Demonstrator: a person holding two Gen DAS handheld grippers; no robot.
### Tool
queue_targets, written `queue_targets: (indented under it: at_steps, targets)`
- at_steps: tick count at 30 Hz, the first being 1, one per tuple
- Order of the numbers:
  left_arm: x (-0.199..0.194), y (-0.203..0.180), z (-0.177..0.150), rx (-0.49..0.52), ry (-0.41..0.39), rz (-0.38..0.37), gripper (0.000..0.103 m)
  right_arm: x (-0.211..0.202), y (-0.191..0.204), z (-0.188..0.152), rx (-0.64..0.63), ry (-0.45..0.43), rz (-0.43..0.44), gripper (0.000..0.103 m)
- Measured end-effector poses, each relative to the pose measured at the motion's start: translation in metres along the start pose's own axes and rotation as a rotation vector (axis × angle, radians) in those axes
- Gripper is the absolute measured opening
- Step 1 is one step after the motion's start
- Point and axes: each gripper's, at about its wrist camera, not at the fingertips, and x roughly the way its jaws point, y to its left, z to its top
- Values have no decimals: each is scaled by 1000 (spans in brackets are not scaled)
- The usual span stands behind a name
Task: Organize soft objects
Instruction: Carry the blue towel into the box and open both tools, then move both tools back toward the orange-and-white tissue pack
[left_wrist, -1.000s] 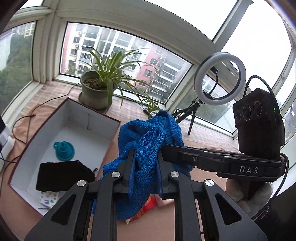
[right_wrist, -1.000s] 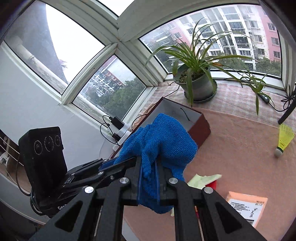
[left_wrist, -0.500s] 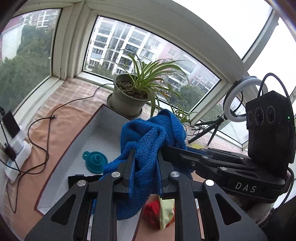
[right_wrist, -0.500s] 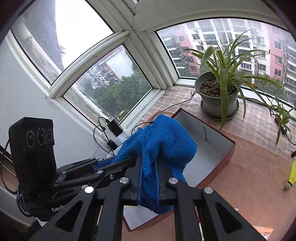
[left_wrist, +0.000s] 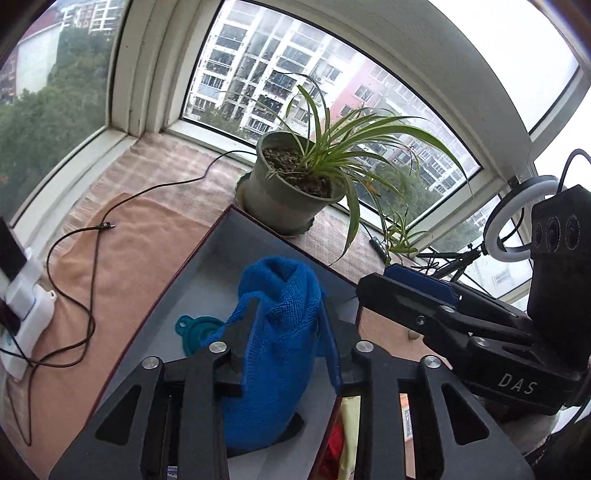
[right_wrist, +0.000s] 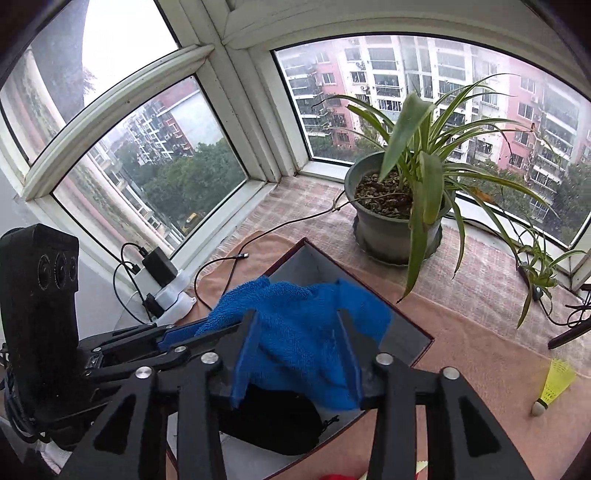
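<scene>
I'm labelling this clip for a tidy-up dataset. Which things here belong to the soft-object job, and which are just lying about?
Part of the job:
- blue towel, between the open jaws of both grippers, which have just been opening
- left gripper
- right gripper
- open box
- black pouch in the box

Just lying about:
- potted plant
- teal funnel
- yellow shuttlecock
- ring light
- charger cable

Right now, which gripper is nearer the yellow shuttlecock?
Right. The shuttlecock lies right of the right gripper; the left gripper sits farther left. Both jaws have just been opening, blue towel between them.
</scene>
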Motion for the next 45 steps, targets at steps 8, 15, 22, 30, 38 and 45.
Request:
queue_targets:
  at_steps: [8,15,22,30,38,45]
  targets:
    - [-14,-2,0,8,-34,4,52,-19,-7,-7,-10,-34,-13,53]
    - [-36,-17,-25,37,-46,-24,52,-59,-28,-40,-13,-75,-41,54]
    - [-45,-41,-65,46,-35,-54,52,-106,-78,-89,28,-118,-79,59]
    - [-32,-80,-116,75,13,-63,52,-148,-131,-142,66,-97,-118,59]
    - [-4,-128,-166,101,88,-109,52,-154,-180,-178,104,-1,-108,59]
    - [33,-160,-196,117,168,-121,52,-136,-208,-202,117,103,-70,59]
